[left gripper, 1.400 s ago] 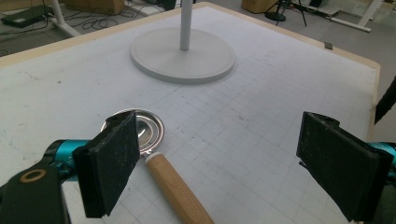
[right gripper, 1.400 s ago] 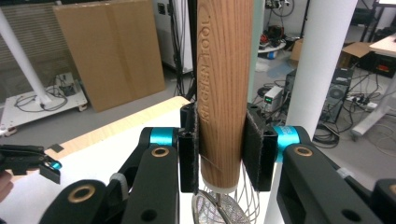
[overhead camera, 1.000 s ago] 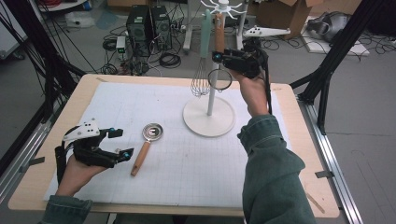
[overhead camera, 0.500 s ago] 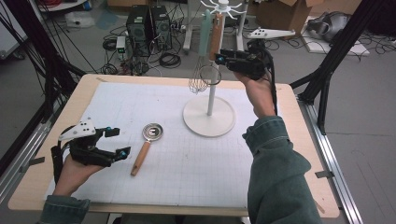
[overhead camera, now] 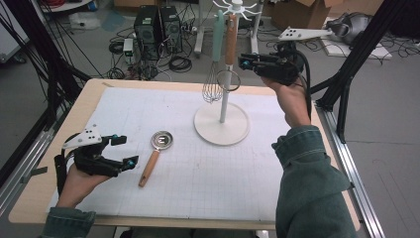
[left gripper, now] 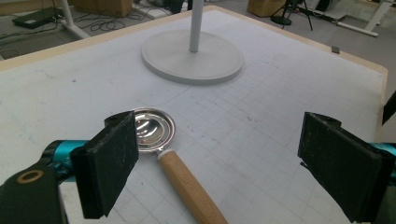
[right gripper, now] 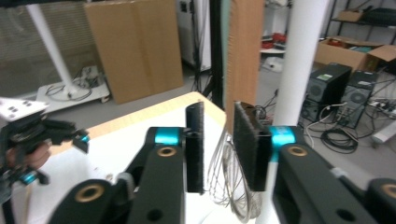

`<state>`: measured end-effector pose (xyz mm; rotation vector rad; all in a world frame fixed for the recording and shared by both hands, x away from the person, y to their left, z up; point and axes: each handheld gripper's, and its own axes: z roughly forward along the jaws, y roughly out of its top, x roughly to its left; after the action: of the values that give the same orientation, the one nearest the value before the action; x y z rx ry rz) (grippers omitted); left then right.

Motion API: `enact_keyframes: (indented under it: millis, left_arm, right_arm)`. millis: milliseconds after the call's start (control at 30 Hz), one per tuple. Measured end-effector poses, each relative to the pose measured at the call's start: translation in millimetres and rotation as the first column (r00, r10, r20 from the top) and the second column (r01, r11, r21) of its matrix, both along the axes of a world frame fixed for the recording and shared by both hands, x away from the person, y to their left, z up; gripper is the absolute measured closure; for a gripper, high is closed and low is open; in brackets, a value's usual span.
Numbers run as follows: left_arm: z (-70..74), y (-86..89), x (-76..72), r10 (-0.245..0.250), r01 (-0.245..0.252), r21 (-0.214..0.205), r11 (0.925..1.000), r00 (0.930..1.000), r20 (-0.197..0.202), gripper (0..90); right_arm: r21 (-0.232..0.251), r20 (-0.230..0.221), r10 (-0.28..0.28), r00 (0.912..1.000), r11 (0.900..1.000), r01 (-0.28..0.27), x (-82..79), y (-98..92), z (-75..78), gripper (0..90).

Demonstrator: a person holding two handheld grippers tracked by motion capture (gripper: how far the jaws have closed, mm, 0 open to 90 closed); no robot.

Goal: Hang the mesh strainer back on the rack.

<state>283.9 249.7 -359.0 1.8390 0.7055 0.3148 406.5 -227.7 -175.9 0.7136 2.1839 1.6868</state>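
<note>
A white hanging stand [overhead camera: 221, 124] holds a teal-handled whisk [overhead camera: 212, 89] and a wooden-handled strainer [overhead camera: 229, 79]. My right gripper [overhead camera: 242, 62] is raised just right of that wooden handle [right gripper: 243, 51]. Its jaws have just been closing and stand open by a narrow gap with nothing between them [right gripper: 219, 140]; the whisk wires [right gripper: 229, 186] show beyond. A second strainer [overhead camera: 162, 140] with a wooden handle [left gripper: 187, 184] lies on the mat. My left gripper [overhead camera: 126, 150] rests left of it, open and empty [left gripper: 224, 163].
The white grid mat [overhead camera: 208, 173] covers the wooden table [overhead camera: 89, 94]. Beyond the far edge are computer towers [overhead camera: 158, 27], cables and cardboard boxes [overhead camera: 297, 12]. Black frame struts [overhead camera: 346, 74] stand at both sides.
My right gripper has drawn back to the right, away from the hanging strainer's handle, and its jaws are closer together. The left gripper has stayed put.
</note>
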Motion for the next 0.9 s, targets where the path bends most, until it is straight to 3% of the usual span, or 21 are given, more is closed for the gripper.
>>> enact_keyframes:
  millis: [267,500,767,900]
  left_arm:
    - [0.9,1.7,-0.4,0.001,-0.001,0.004,1.0000,1.0000,0.007,12.9]
    - [1.2,1.8,-0.4,0.000,0.000,0.003,1.0000,1.0000,0.008,12.3]
    - [0.7,0.9,-0.1,-0.004,0.004,-0.004,1.0000,1.0000,0.006,12.4]
    - [0.6,0.3,0.1,-0.006,0.006,0.002,1.0000,1.0000,0.007,12.4]
  right_arm:
    - [-0.006,-0.013,0.043,0.9990,0.9990,-0.043,-1.4,-3.5,13.6,89.1]
    - [0.020,-0.024,0.068,0.9974,0.9975,-0.068,5.0,-6.8,26.9,89.3]
    - [0.048,0.007,0.092,0.9957,0.9946,-0.092,7.8,-10.5,54.2,89.4]
    - [0.034,0.021,0.097,0.9951,0.9947,-0.097,7.3,-10.1,66.8,89.4]
